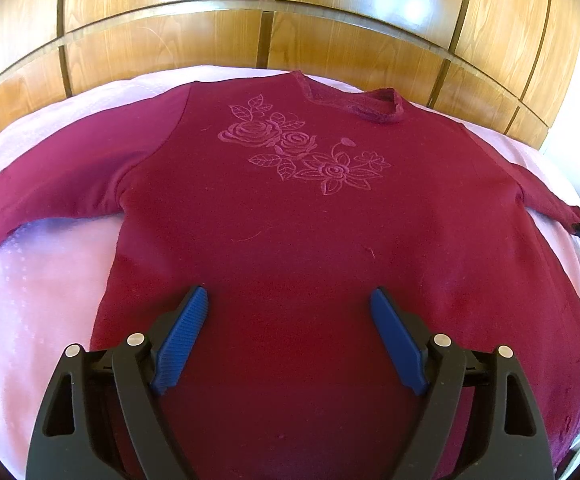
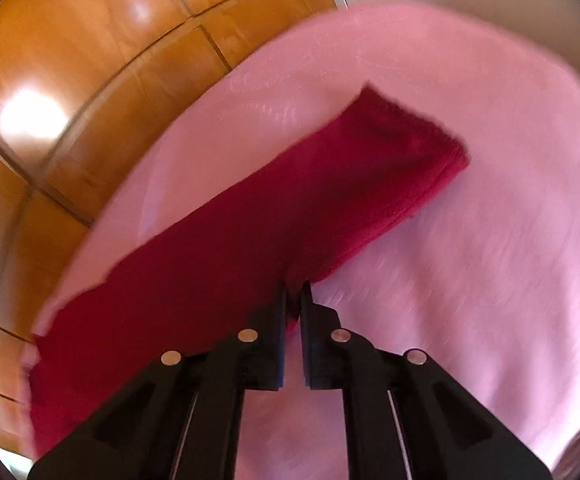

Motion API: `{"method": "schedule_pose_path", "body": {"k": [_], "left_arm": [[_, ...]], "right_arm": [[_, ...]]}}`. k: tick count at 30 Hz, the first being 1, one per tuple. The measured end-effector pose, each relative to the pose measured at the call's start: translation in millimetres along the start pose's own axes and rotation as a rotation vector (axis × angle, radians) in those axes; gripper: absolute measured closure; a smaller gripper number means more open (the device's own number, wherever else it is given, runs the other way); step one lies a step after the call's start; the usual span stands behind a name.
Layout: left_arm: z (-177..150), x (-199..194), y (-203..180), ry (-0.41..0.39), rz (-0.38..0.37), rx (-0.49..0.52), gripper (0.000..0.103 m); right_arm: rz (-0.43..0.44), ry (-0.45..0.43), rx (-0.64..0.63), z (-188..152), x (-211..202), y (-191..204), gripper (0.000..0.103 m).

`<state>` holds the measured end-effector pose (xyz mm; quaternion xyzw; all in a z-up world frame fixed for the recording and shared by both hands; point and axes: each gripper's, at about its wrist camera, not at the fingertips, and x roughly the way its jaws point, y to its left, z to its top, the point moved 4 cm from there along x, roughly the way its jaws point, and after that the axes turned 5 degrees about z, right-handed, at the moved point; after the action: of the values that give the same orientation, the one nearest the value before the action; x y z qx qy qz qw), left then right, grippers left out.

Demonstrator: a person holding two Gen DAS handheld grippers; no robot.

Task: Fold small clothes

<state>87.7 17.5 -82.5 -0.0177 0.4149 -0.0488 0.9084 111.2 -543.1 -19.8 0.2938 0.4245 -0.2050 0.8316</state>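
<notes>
left gripper [image 1: 289,300] over maroon top [image 1: 290,220] on pink sheet [image 1: 30,300] beside wooden panels [image 1: 170,40].

sweater [image 1: 290,240]: matt knit cloth | sheet [image 1: 30,320]: smooth cloth | wardrobe [image 1: 170,12]: glossy wood

A pink bedsheet [image 1: 42,280] lies below glossy wooden wardrobe panels [image 1: 210,40] at the back.

Bare pink sheet [image 1: 30,300] lay free left of sweater [image 1: 290,240]; wooden panel wall [image 1: 210,40] blocked far side.
</notes>
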Motion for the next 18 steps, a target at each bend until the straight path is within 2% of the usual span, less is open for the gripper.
{"method": "schedule_pose_path", "body": {"k": [2, 4, 5, 6, 7, 8, 9, 12, 13, 16, 18], "left_arm": [[1, 1, 1, 0.001, -0.010, -0.002, 0.018], [1, 1, 1, 0.001, -0.014, -0.004, 0.018], [1, 1, 2, 0.002, -0.016, -0.004, 0.018], [2, 1, 3, 0.002, -0.018, -0.004, 0.018], [2, 1, 4, 0.003, -0.023, -0.007, 0.018], [2, 0, 4, 0.003, -0.028, -0.009, 0.018], [2, 0, 5, 0.001, -0.032, -0.011, 0.018], [1, -2, 6, -0.003, -0.036, -0.014, 0.018], [0, -3, 6, -0.004, -0.038, -0.016, 0.018], [-2, -6, 8, -0.009, -0.049, -0.022, 0.018], [-4, -8, 9, -0.014, -0.060, -0.028, 0.018]], "right_arm": [[-0.038, 0.027, 0.010, -2, 9, -9, 0.098], [-0.048, 0.023, -0.053, -4, 10, 4, 0.096], [-0.041, 0.019, -0.063, -5, 6, 8, 0.088], [-0.002, 0.016, -0.056, -9, -4, 15, 0.065], [0.022, 0.004, -0.060, -13, -14, 17, 0.052], [0.041, -0.004, -0.100, -23, -28, 26, 0.045], [0.057, 0.003, -0.130, -29, -34, 32, 0.045], [0.193, 0.081, -0.239, -76, -69, 49, 0.047], [0.258, 0.127, -0.295, -100, -83, 62, 0.049], [0.385, 0.258, -0.415, -165, -112, 89, 0.051], [0.428, 0.346, -0.474, -215, -130, 98, 0.052]]}}
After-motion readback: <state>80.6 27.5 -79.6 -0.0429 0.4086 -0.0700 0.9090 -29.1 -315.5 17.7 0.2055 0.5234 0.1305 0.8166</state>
